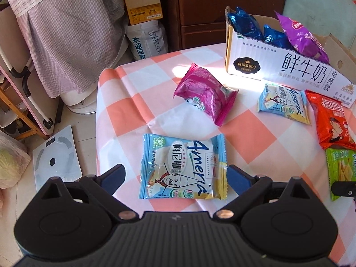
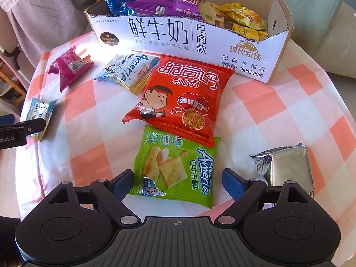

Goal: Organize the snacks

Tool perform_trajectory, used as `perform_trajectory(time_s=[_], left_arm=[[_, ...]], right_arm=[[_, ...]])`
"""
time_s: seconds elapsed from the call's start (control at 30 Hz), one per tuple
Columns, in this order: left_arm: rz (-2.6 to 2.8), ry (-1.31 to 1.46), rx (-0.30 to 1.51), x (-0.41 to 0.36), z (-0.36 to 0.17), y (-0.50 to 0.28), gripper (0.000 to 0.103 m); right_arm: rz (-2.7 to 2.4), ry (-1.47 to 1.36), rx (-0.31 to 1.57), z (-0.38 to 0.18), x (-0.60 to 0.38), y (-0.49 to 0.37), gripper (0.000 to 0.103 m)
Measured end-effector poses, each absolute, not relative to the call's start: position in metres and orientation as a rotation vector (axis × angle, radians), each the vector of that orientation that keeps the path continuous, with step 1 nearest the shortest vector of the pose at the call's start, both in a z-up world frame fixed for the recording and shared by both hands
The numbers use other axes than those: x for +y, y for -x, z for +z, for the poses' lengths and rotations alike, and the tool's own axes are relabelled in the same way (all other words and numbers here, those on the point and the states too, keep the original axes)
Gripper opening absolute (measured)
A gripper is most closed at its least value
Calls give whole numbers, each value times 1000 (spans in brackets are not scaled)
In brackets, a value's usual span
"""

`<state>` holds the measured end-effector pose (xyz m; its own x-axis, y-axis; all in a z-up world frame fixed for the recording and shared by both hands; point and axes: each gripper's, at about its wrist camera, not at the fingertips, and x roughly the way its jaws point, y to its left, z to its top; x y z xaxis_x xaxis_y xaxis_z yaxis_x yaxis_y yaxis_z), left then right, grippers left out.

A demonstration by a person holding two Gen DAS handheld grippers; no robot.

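Observation:
My left gripper (image 1: 178,175) is open, its fingers either side of a light blue Ameria packet (image 1: 183,166) lying flat on the checked tablecloth. My right gripper (image 2: 178,180) is open around a green Ameria packet (image 2: 175,166). A red noodle bag (image 2: 182,98), a second blue packet (image 2: 129,71), a magenta packet (image 2: 69,66) and a silver packet (image 2: 287,166) lie loose. The white milk carton box (image 2: 169,37) at the back holds blue, purple and yellow snacks. The left gripper also shows at the left edge of the right wrist view (image 2: 13,131).
The round table (image 1: 124,102) has its edge near me and to the left. Beyond it stand a cloth-covered stand (image 1: 66,33), a cardboard box (image 1: 142,4), a dark cabinet (image 1: 222,11) and a bathroom scale (image 1: 55,155) on the floor.

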<state>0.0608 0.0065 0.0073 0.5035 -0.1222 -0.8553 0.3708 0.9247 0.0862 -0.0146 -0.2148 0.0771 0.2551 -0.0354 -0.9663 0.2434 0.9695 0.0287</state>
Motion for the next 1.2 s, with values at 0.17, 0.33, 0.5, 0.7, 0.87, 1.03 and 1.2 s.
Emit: perform_trajectory(time_s=[0.17, 0.33, 0.5, 0.7, 0.87, 1.03, 1.2], left_arm=[[-295, -289, 992, 3, 0, -62, 97], [-305, -290, 981, 0, -5, -60, 94], [-334, -275, 984, -3, -1, -56, 79], [-362, -320, 947, -11, 4, -43, 72], [-383, -310, 933, -12, 13, -39, 61], [-386, -307, 936, -13, 12, -39, 62], [-380, -266, 963, -9, 8, -44, 76]], right_arm=[[-193, -162, 1284, 76, -213, 14, 88], [-172, -146, 1254, 76, -212, 16, 83], [-140, -158, 1230, 80, -212, 17, 68], [-81, -173, 1218, 84, -206, 16, 55], [-43, -163, 1204, 89, -200, 19, 51], [-4, -169, 1199, 90, -197, 18, 37], [4, -163, 1234, 85, -195, 16, 69]])
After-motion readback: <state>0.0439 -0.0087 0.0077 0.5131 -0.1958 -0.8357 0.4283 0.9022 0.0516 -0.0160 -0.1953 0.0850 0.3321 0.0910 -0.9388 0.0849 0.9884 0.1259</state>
